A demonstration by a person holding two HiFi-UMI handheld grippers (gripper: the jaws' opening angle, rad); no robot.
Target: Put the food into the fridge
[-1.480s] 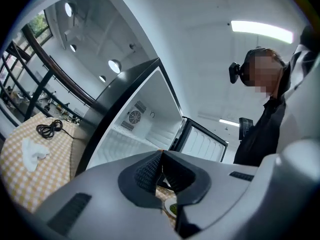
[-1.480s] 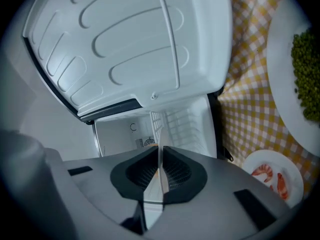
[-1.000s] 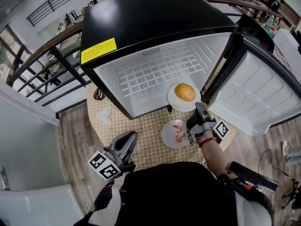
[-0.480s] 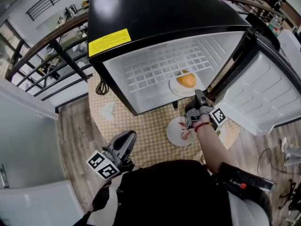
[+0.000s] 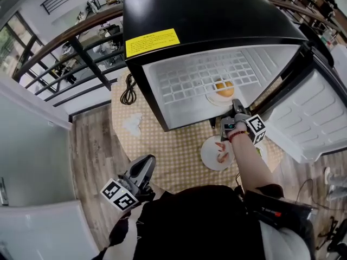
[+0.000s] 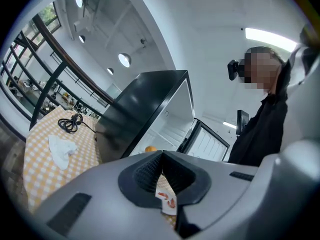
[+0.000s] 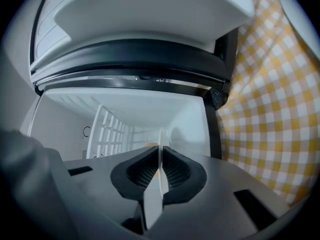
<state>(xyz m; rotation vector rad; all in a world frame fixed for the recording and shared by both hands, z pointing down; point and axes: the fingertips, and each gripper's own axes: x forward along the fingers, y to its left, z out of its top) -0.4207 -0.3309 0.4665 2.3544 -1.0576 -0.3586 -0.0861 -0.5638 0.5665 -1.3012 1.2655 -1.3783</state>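
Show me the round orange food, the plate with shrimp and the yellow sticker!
round orange food (image 5: 224, 85), head view, its top
plate with shrimp (image 5: 208, 155), head view, its bare left part
yellow sticker (image 5: 152, 42), head view, its middle

On the table (image 5: 179, 145), fridge (image 5: 217, 15) at the back, door (image 5: 320, 118) swung open to the right; inside, on the wire shelf (image 5: 184, 83), bun plate (image 5: 212, 99) with the bun (image 5: 224, 86) on it, near rim between the jaws of the right gripper (image 5: 236, 105). Before the opening, on the table, second plate (image 5: 209, 155) under the right forearm. Left of the fridge, cable (image 5: 128, 93), then tissue (image 5: 133, 124) nearer; left gripper (image 5: 145, 164) at near left, well apart.
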